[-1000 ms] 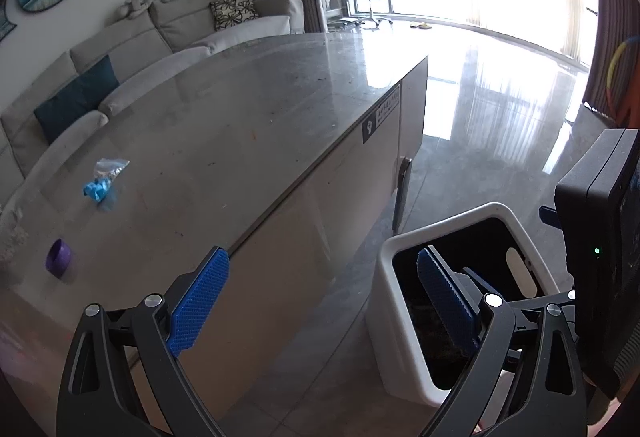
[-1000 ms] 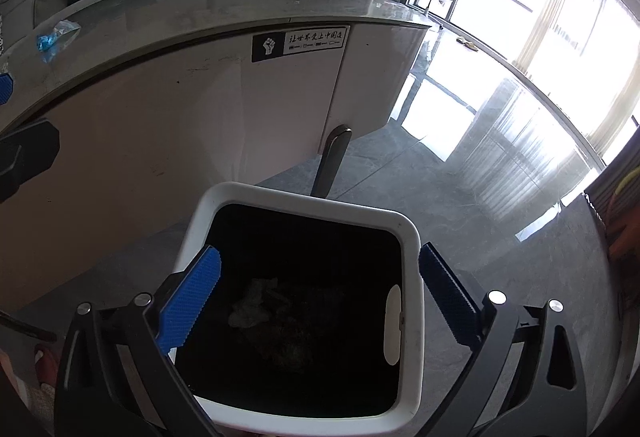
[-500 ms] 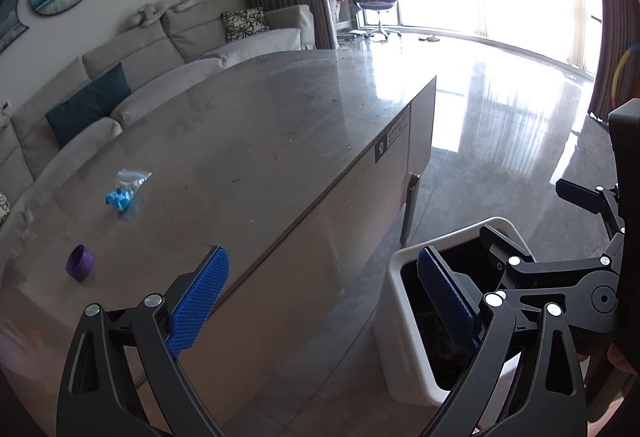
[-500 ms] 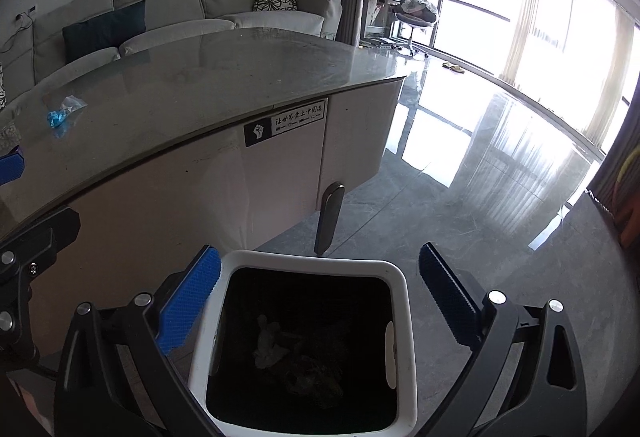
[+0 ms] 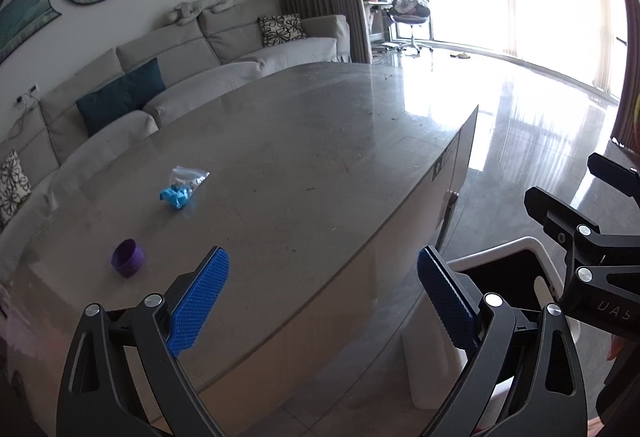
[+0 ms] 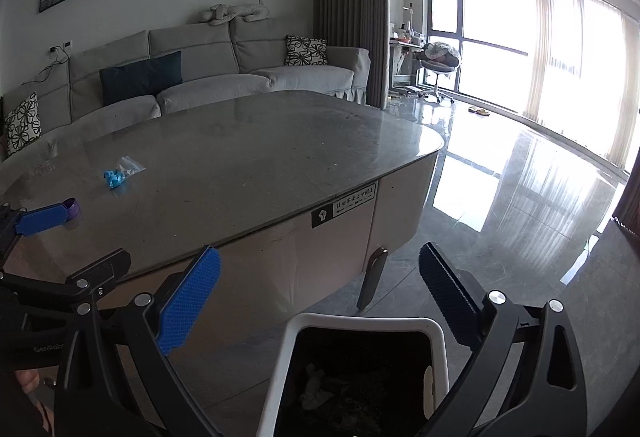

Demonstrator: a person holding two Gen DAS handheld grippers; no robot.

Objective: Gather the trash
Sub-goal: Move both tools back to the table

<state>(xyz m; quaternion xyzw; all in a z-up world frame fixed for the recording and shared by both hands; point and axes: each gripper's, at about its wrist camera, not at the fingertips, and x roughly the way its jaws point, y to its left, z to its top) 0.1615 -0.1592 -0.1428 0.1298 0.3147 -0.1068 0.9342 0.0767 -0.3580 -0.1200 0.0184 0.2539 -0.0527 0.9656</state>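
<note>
Both grippers, left gripper (image 5: 322, 297) and right gripper (image 6: 320, 297), gape wide and empty, and have lifted away from the bin (image 6: 362, 321) at bottom frame. Next trash waits mid-left on the table (image 5: 320, 141): blue bag (image 5: 180, 189), purple cap (image 5: 128, 257).

On the table's side panel I see a black and white sticker (image 6: 345, 205): a raised-fist icon beside a line of Chinese characters too small for me to read. My left gripper's black frame (image 6: 44, 349) shows the partial lettering "GenRobo". My right gripper's frame (image 5: 614, 313) shows "UAS".
</note>
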